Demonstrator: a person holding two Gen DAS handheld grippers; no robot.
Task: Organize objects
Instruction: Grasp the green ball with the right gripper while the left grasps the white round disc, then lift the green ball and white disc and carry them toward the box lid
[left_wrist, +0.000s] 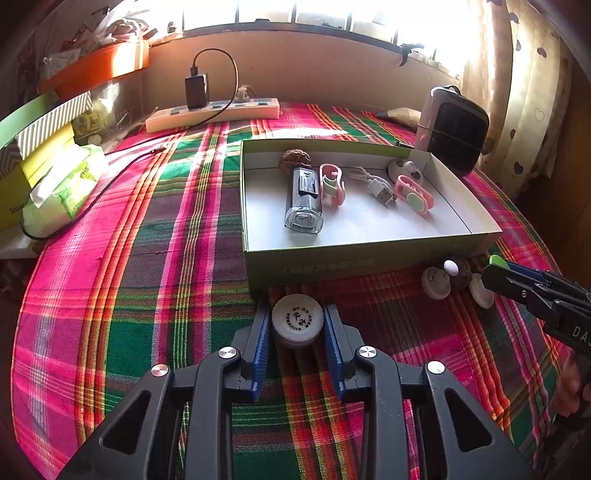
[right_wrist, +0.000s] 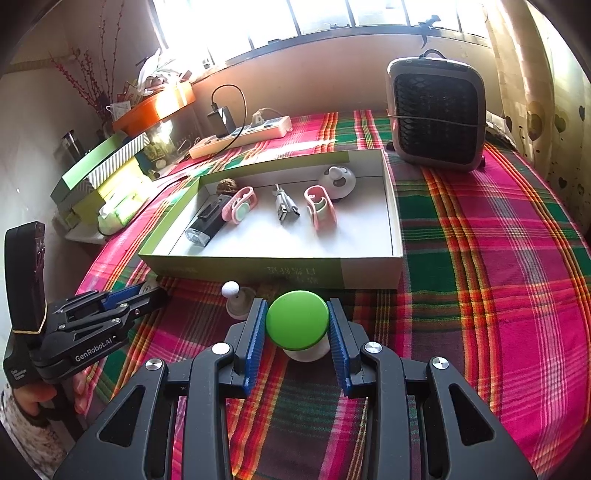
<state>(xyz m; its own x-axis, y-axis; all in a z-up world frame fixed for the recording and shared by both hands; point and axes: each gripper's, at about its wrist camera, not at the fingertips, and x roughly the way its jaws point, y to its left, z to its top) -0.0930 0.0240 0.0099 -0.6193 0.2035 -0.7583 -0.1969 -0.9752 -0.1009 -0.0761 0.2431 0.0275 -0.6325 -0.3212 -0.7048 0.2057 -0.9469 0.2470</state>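
**A:** box already has the flashlight, pink clips, cable. Done?

**B:** nope. left gripper is clamped on the white cap, right gripper on the green-topped jar, both just outside the box. Suction hooks left too.

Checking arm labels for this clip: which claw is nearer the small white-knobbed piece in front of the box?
Right. The right claw, shut on a green-capped piece, sits just beside the white-knobbed piece; the left claw is farther off.
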